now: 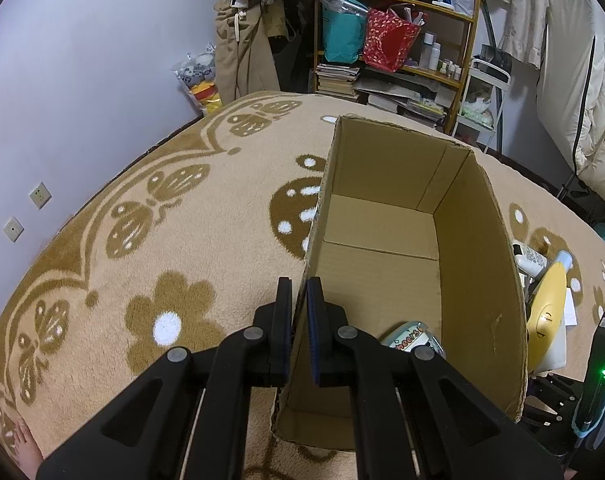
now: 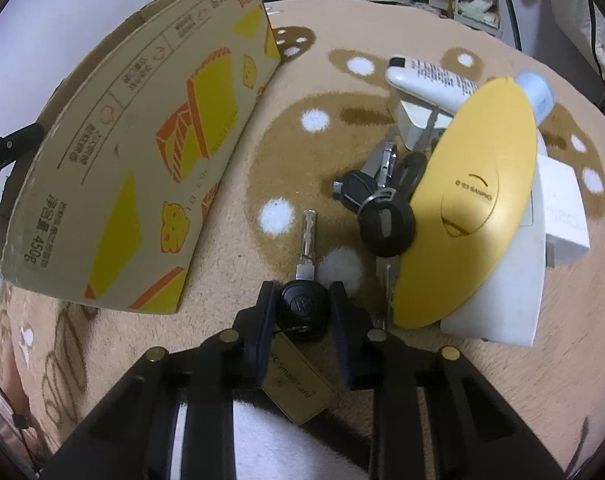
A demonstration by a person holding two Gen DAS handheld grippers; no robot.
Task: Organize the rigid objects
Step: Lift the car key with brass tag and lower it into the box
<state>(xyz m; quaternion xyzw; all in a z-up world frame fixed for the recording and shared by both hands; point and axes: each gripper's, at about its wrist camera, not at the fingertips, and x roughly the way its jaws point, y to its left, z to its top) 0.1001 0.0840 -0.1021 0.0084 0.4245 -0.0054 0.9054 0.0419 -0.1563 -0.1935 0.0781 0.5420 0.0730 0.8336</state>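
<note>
The left tool (image 1: 299, 312) is pressed onto the near left wall of the cardboard box (image 1: 482, 264), which stands on the patterned rug (image 1: 182, 220). A small tin (image 1: 412, 340) lies inside at the box's near end, partly hidden by the tool. The right tool (image 2: 302, 312) is spread around the black head of a key (image 2: 302, 304) lying on the rug; whether its pads touch cannot be told. Just right lie a key bunch (image 2: 382, 208), a yellow oval case (image 2: 470, 200), a white tube (image 2: 434, 80) and a white block (image 2: 562, 216), overlapping. A gold card (image 2: 298, 384) sits half hidden under the tool.
</note>
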